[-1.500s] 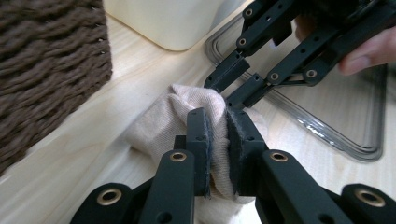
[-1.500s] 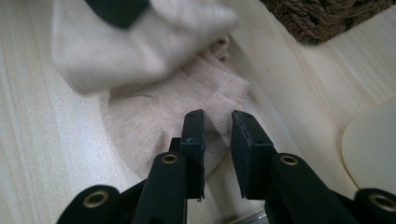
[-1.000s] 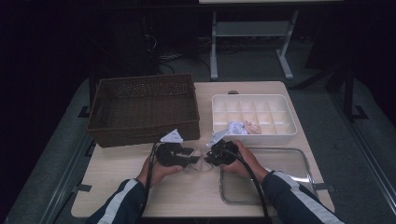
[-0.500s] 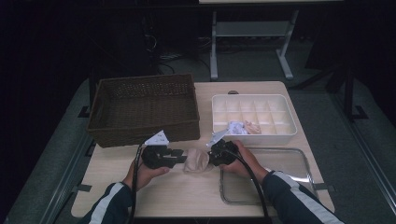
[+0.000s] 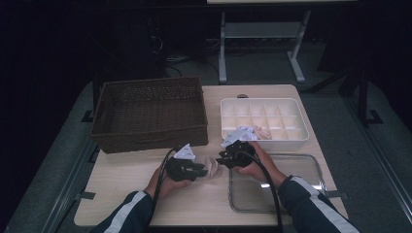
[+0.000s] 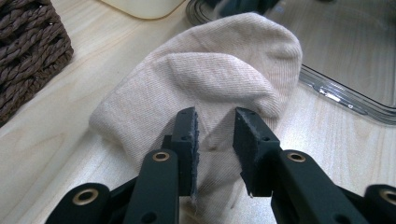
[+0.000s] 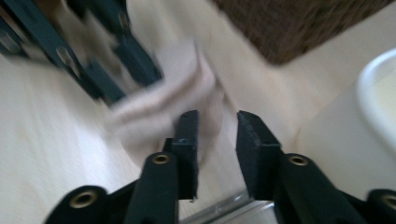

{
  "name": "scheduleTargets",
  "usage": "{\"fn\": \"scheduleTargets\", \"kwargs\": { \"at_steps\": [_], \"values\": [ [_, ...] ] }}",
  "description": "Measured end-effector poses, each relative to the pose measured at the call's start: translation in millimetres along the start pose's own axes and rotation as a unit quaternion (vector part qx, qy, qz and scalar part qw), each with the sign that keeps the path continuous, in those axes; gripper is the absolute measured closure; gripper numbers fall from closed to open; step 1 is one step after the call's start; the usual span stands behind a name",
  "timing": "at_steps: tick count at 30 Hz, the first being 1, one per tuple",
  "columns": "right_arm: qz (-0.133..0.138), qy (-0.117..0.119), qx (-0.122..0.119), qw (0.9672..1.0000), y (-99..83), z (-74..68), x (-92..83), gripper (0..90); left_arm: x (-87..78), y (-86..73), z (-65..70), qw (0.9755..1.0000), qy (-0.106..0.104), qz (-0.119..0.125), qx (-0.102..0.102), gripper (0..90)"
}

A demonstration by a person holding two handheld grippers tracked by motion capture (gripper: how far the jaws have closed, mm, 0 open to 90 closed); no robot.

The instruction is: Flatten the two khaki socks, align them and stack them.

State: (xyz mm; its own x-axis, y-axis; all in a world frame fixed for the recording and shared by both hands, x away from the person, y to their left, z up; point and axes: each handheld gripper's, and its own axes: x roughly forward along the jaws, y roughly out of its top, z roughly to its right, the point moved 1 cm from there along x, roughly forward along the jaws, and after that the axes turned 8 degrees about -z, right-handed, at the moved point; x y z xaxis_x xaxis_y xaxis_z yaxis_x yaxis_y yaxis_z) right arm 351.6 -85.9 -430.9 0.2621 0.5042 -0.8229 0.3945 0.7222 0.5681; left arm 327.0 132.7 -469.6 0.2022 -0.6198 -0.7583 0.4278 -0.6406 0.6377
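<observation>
Left gripper view: sock (image 6: 210, 84) lay bunched on the counter (image 6: 56, 140).
The left claw (image 6: 215, 140) had just been closing, jaws narrow astride a fold of the sock. At its 3 o'clock the right claw (image 5: 224, 159) stood narrow, its grip unclear.

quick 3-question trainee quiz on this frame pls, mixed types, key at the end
1. True or false: the beige sock lies inside the wicker basket.
2. What sits between the left gripper and the right gripper in the high view? A) the sock B) a lid C) a cup
3. Fill in: in the high view, the clear tray lies nearer the person than the white ______ box.

Key: 1. False; it lies on the table, in front of the basket. 2. A. 3. compartment.
</observation>
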Motion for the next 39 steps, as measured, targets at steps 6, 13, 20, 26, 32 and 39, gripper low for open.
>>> {"fn": "scheduleTargets", "kwargs": {
  "at_steps": [6, 13, 20, 26, 32, 39],
  "values": [
    [0.036, 0.004, -0.026, 0.9990, 12.4, -17.0, -2.7, 79.6, -0.2, 0.1, 0.4, 1.0000, -0.003, 0.000, 0.001, 65.5],
    [0.002, 0.003, -0.046, 0.9989, 14.4, -23.3, 21.0, 79.3, -11.8, -2.4, -3.6, 0.9998, 0.017, 0.006, -0.006, 50.3],
    [-0.036, 0.001, -0.045, 0.9983, 5.3, -15.3, 32.0, 78.5, -21.8, -12.8, -17.9, 0.9974, 0.024, 0.017, -0.066, 37.9],
    [-0.042, -0.009, -0.057, 0.9975, 4.9, -18.1, 34.8, 78.5, -6.9, -12.6, -17.8, 0.9973, 0.008, -0.008, -0.073, 41.1],
    [-0.033, -0.023, -0.065, 0.9970, 6.2, -21.0, 30.1, 78.9, -6.4, -13.4, -16.1, 0.9975, -0.003, -0.006, -0.070, 56.9],
    [0.004, -0.020, -0.067, 0.9975, 13.9, -30.7, 17.5, 84.5, -7.0, -14.0, -16.5, 0.9971, -0.012, -0.008, -0.075, 62.0]
  ]
}}
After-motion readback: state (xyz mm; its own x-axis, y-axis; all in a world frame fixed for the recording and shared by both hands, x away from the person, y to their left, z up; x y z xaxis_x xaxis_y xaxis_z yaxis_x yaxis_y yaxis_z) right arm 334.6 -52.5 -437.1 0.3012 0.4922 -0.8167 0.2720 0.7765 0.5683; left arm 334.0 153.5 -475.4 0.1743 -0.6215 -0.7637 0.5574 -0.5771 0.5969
